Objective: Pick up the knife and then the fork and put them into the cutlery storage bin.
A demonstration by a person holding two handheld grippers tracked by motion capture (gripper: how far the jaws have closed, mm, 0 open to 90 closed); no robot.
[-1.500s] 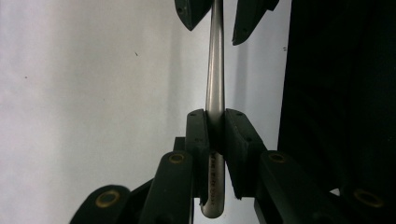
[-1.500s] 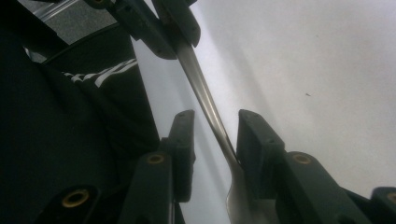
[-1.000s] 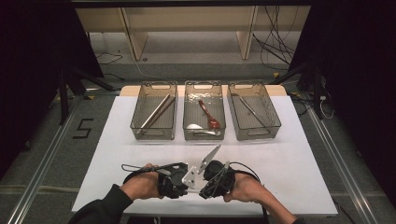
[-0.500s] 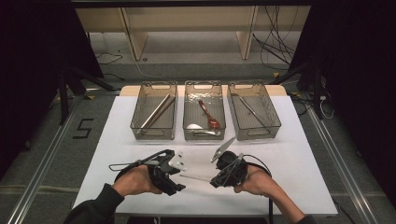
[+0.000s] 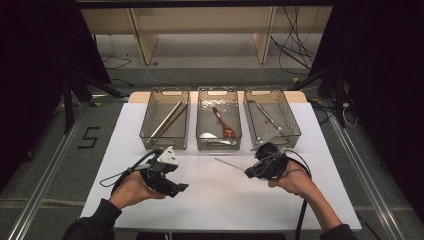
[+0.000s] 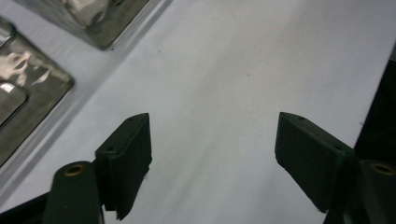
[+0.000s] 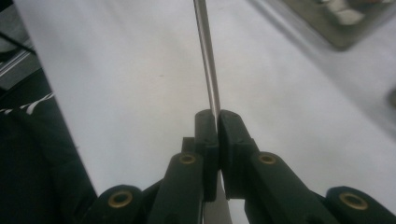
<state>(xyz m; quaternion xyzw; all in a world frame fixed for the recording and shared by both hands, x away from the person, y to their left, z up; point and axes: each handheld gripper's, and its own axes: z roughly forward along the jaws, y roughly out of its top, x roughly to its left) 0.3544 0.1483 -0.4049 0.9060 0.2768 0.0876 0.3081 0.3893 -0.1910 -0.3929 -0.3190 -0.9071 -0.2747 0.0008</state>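
Observation:
A thin metal rod sticks out to the left over the white table from my right gripper, whose jaws are shut on its end. That gripper hovers just in front of the right clear bin. My left gripper is at the front left of the table, open, with nothing but bare white table between its pads. It sits in front of the left bin.
Three clear bins stand in a row at the back of the white table. The left one holds long sticks, the middle bin a red spoon and a pale one, the right one a metal utensil.
The two grippers were close together at the front middle; they have drawn apart. The right one carried the rod right and toward the bins; the left moved left and is open.

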